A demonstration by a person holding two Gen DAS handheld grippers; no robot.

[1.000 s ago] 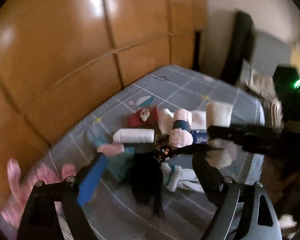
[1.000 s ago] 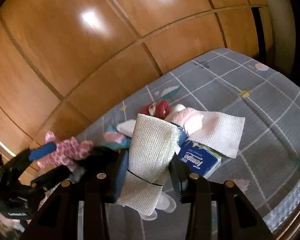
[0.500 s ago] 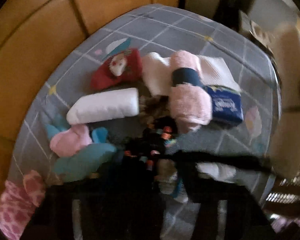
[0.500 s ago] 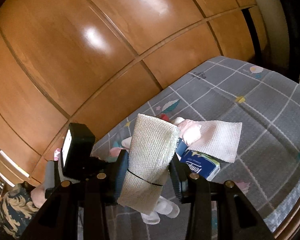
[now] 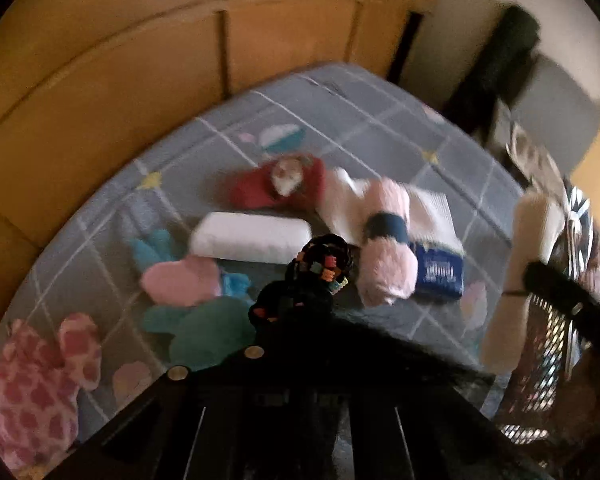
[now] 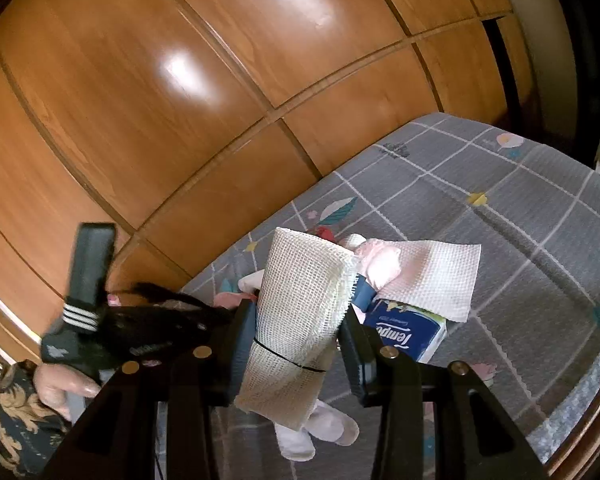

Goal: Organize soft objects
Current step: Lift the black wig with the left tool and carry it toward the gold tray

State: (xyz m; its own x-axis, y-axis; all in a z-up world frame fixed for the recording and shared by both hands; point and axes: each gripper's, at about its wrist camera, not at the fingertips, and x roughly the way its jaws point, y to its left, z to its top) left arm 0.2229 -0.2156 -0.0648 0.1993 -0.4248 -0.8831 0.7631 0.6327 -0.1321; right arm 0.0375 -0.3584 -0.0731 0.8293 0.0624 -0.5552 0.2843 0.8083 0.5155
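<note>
The right hand-held gripper squeezes one rolled, net-like cream cloth, held up above the grey checked bed. The left hand-held gripper grips one black hairy wig with coloured beads. On the bed lie one fluffy pink roll, one white roll and one blue tissue pack

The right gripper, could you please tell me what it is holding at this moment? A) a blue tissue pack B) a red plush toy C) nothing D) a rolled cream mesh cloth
D: the right gripper has its jaws closed on either side of the rolled cream mesh cloth, held above the bed, while the blue tissue pack lies on the bedsheet.
</note>
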